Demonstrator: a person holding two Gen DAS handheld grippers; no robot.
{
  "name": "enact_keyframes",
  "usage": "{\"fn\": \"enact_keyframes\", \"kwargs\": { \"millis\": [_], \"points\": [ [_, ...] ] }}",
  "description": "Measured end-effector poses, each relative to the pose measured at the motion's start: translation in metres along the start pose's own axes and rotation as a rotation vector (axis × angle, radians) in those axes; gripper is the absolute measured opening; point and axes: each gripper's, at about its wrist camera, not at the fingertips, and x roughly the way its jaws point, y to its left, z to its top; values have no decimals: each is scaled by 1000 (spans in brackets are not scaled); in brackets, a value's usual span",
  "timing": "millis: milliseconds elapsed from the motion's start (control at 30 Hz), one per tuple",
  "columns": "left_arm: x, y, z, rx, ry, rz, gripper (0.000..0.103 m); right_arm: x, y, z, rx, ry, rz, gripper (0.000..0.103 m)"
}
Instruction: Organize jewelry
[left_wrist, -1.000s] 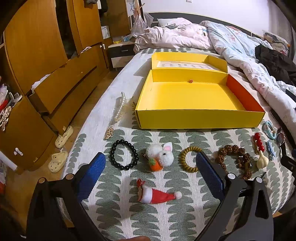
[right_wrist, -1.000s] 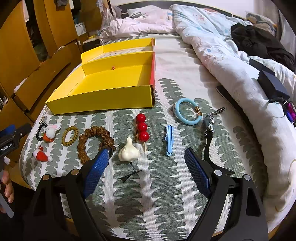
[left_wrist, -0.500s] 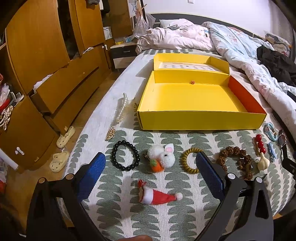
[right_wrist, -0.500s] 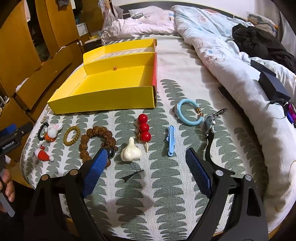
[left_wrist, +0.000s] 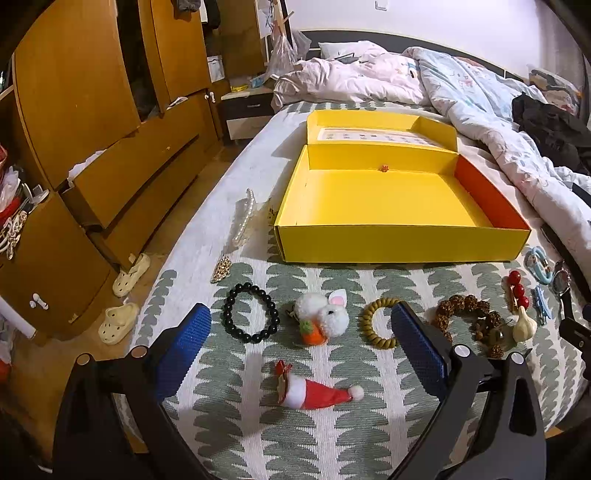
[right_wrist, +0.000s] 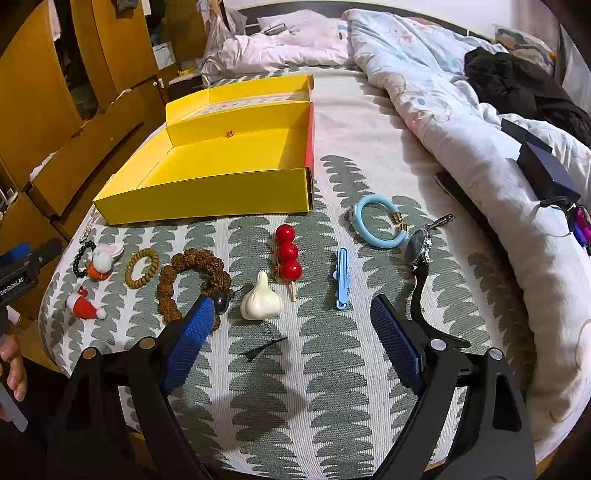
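An open yellow box (left_wrist: 402, 243) (right_wrist: 207, 199) lies on the bed, empty. In front of it lie a black bead bracelet (left_wrist: 250, 317), a white rabbit clip (left_wrist: 325, 317), an olive coil band (left_wrist: 376, 323), a brown seed bracelet (right_wrist: 184, 280), a santa hat clip (left_wrist: 314, 391), a garlic charm (right_wrist: 261, 301), a red ball pin (right_wrist: 288, 253), a blue clip (right_wrist: 342, 277), a blue bangle (right_wrist: 376, 225) and a watch (right_wrist: 419, 251). My left gripper (left_wrist: 299, 339) is open above the rabbit clip. My right gripper (right_wrist: 291, 325) is open near the garlic charm.
A pearl string (left_wrist: 243, 218) and a gold brooch (left_wrist: 221, 269) lie left of the box. A small black hairpin (right_wrist: 264, 347) lies between the right fingers. Rumpled duvet (right_wrist: 443, 110) covers the right side. Wooden wardrobe and drawers (left_wrist: 92, 129) stand left of the bed.
Both grippers have moved slightly back and up from the bed; the items look a little farther. Nothing was picked up.
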Motion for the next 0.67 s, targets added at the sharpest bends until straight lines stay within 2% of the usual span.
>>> {"fn": "enact_keyframes", "kwargs": {
  "millis": [667],
  "points": [
    [2, 0, 0, 6, 16, -22, 97, 1, -1, -2, -1, 3, -2, 87]
  ]
}}
